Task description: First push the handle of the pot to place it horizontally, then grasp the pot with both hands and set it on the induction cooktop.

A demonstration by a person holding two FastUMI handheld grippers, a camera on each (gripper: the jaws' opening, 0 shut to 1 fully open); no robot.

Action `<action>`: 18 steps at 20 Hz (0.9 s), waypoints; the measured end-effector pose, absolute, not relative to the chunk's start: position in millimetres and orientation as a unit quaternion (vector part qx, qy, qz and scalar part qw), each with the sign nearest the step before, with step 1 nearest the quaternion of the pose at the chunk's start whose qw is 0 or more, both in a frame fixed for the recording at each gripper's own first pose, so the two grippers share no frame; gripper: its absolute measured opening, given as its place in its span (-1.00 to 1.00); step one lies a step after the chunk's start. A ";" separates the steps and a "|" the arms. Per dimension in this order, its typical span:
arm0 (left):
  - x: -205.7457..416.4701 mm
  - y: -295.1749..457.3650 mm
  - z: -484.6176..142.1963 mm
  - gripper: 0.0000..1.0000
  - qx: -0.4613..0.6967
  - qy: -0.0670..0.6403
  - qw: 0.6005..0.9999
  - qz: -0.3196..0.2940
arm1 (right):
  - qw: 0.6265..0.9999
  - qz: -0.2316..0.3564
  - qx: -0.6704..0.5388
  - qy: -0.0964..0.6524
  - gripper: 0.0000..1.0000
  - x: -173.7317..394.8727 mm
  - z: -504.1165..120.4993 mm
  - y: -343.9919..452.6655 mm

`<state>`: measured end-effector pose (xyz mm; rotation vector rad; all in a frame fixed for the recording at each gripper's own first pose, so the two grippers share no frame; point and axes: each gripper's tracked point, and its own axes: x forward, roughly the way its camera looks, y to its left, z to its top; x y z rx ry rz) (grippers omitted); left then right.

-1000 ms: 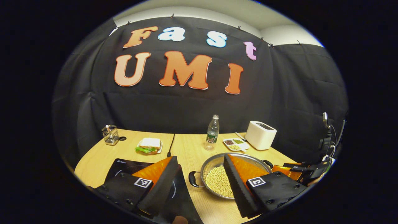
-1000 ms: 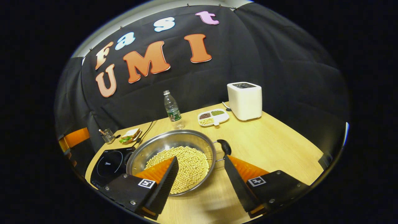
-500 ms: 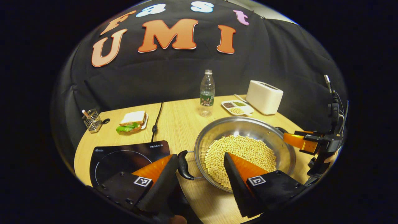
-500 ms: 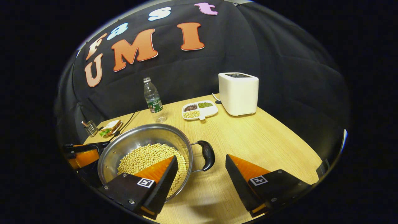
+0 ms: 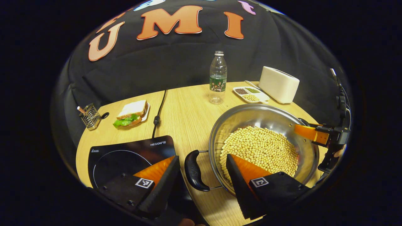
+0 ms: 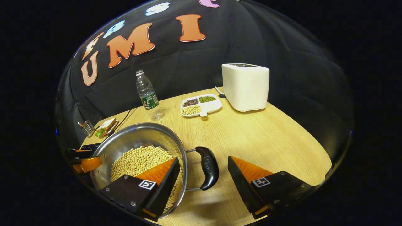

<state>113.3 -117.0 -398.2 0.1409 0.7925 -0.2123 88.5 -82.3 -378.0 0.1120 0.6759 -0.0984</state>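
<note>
Left gripper (image 5: pixel 202 171) and right gripper (image 6: pixel 203 171) spread wide, each straddling a pot (image 5: pixel 251 116) handle; nothing gripped.

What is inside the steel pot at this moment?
The pot holds a layer of small pale yellow beans that covers its floor. In the left gripper view one finger of the gripper hides the nearest beans; the bottom below them cannot be seen.

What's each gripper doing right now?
Left gripper: open, straddling the pot's left handle.
Right gripper: open, straddling the pot's right handle.
</note>
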 end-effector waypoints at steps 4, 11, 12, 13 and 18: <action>109.9 -127.5 -404.0 0.93 0.043 0.406 0.906 -0.111 | 0.931 -0.036 0.065 0.358 0.70 91.1 -393.4 -74.4; 110.0 -124.8 -417.8 0.46 0.071 0.446 0.887 -0.099 | 0.927 -0.030 0.087 0.365 0.10 88.3 -392.5 -81.7; 111.2 -126.6 -419.2 0.44 0.064 0.450 0.885 -0.095 | 0.927 -0.035 0.084 0.364 0.10 86.9 -391.9 -85.6; 116.0 -128.4 -417.8 0.32 0.059 0.440 0.891 -0.098 | 0.926 -0.041 0.085 0.365 0.01 85.6 -392.3 -90.0; 117.1 -132.3 -414.1 0.17 0.035 0.434 0.896 -0.093 | 0.920 -0.054 0.113 0.371 0.05 79.2 -387.8 -90.3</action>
